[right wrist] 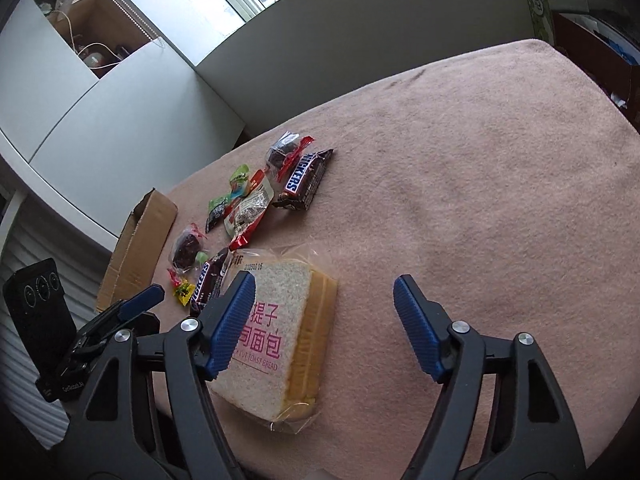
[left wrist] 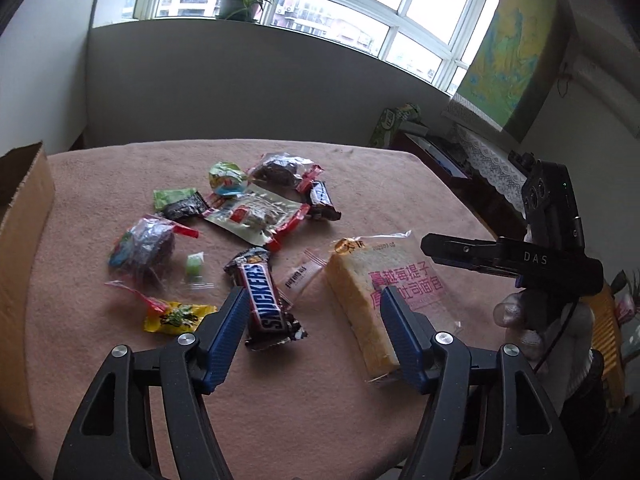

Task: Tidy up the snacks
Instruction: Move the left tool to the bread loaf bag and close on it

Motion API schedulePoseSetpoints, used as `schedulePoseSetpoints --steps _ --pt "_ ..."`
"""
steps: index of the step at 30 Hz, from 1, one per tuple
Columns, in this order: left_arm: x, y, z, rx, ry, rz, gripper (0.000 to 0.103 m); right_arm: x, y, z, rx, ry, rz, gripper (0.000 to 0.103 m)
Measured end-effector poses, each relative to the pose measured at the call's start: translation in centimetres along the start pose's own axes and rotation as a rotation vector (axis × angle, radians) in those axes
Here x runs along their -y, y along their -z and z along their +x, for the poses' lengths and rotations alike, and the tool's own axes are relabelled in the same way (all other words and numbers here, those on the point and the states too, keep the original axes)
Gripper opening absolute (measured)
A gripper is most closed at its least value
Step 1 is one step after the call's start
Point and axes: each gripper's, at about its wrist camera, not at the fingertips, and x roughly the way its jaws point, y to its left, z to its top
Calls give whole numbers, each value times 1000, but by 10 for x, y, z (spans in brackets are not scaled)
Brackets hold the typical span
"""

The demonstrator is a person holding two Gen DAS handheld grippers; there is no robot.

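Clear-wrapped toast bread (right wrist: 280,328) lies flat on the pink tablecloth (right wrist: 480,160), its long axis running from the near table edge away toward the snack pile. Just beside it, a Snickers bar (left wrist: 266,298) lies roughly parallel, one end pointing at the left gripper (left wrist: 312,320), which hangs wide open and holds nothing. The right gripper (right wrist: 324,312) is equally spread and empty, its left finger over the bread. Farther off, a second Snickers (right wrist: 302,182) sits among mixed sweets, near a cardboard box (right wrist: 136,248).
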Motion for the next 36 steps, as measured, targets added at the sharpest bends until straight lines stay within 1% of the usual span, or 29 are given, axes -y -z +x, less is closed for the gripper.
schedulePoseSetpoints --steps 2,5,10,13,14,16,18,19,24,27,28,33,36 --pt "3 4 7 -40 31 -11 67 5 4 2 -21 -24 13 75" --pt "7 8 15 -90 69 -25 67 5 10 5 -39 -32 -1 71" --pt "11 13 25 -143 99 -37 67 -2 17 10 -66 -33 -24 70" --pt "10 14 33 -174 123 -51 55 -5 19 11 -74 -40 -32 66" --pt "11 14 36 -178 131 -55 54 -5 20 12 -80 -45 -31 64" --pt "12 14 39 -180 149 -55 48 -5 21 12 -86 -59 -29 61" --pt "15 13 39 -177 157 -49 43 -6 22 13 -98 -90 -27 49" --pt "17 13 40 -176 161 -45 40 -7 23 14 -106 -107 -24 46" --pt "22 12 43 -182 177 -33 39 -16 25 14 -102 -90 -57 46" --pt "25 11 43 -177 177 -27 39 -15 25 15 -100 -96 -50 46" --pt "26 9 49 -175 177 -25 39 -15 25 15 -100 -98 -46 46" --pt "25 9 44 -164 172 -21 39 -20 25 12 -90 -79 -65 46" --pt "28 6 42 -150 162 -3 39 -24 24 9 -74 -69 -73 46"
